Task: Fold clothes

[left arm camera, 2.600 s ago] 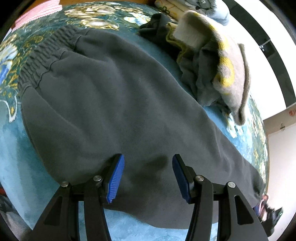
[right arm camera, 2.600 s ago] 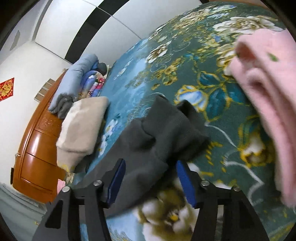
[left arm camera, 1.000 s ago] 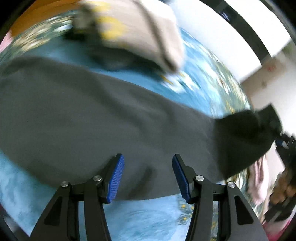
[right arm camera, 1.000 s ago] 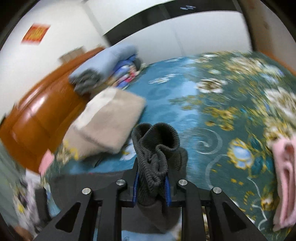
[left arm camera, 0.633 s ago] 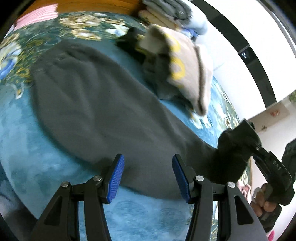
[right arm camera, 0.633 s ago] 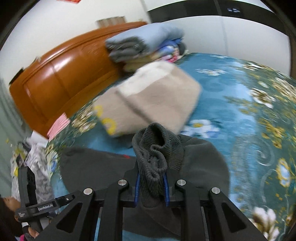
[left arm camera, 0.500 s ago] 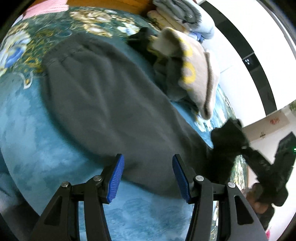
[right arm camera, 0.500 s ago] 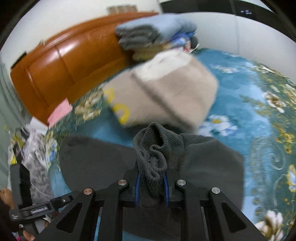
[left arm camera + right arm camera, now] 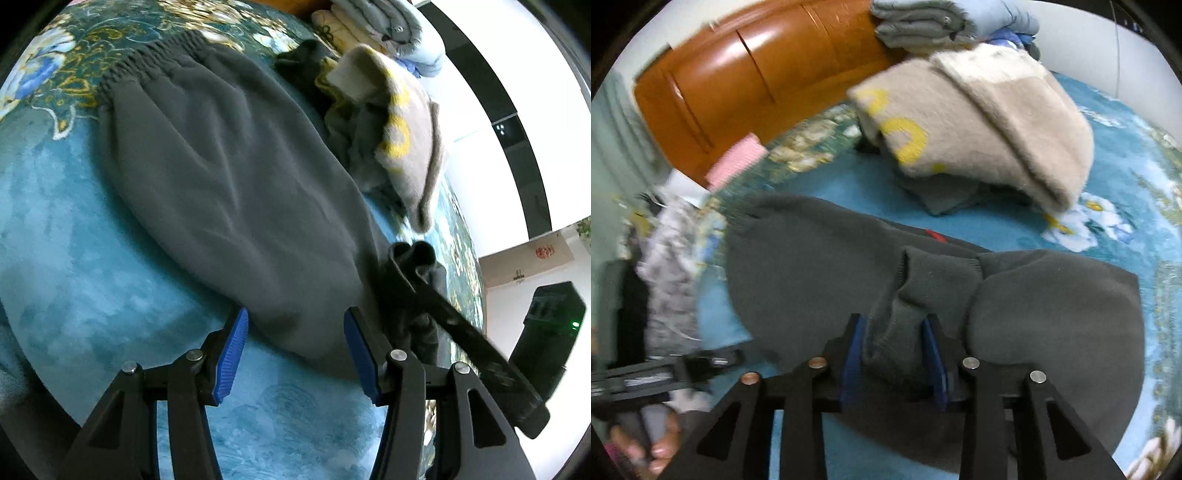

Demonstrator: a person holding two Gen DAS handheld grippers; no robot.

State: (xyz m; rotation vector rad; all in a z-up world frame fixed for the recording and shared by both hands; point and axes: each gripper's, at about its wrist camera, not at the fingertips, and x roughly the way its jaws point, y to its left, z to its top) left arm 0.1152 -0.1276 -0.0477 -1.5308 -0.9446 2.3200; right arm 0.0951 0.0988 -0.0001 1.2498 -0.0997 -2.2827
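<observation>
From the left wrist, the left gripper (image 9: 293,345) is hovering with its blue-padded fingers (image 9: 231,356) spread, pinching nothing, just over the near edge of the dark grey sweatpants (image 9: 229,177). The sweatpants are lying flat across the blue floral bedspread (image 9: 74,266), their elastic waistband (image 9: 147,66) at the far left. Behind them a beige sweater (image 9: 402,129) with yellow marks is sitting on crumpled clothes. At the right, the right gripper (image 9: 410,258) is resting at the ribbed cuff (image 9: 413,253).

From the right wrist, the right gripper (image 9: 894,350) is opening its fingers (image 9: 852,350), the cuff (image 9: 938,277) sitting between them, folded back onto the sweatpants (image 9: 812,266). The beige sweater (image 9: 990,122) and stacked bedding (image 9: 945,20) are lying beyond, by an orange wooden headboard (image 9: 738,62). The left gripper is showing, blurred, at the lower left, held by a hand (image 9: 646,439).
</observation>
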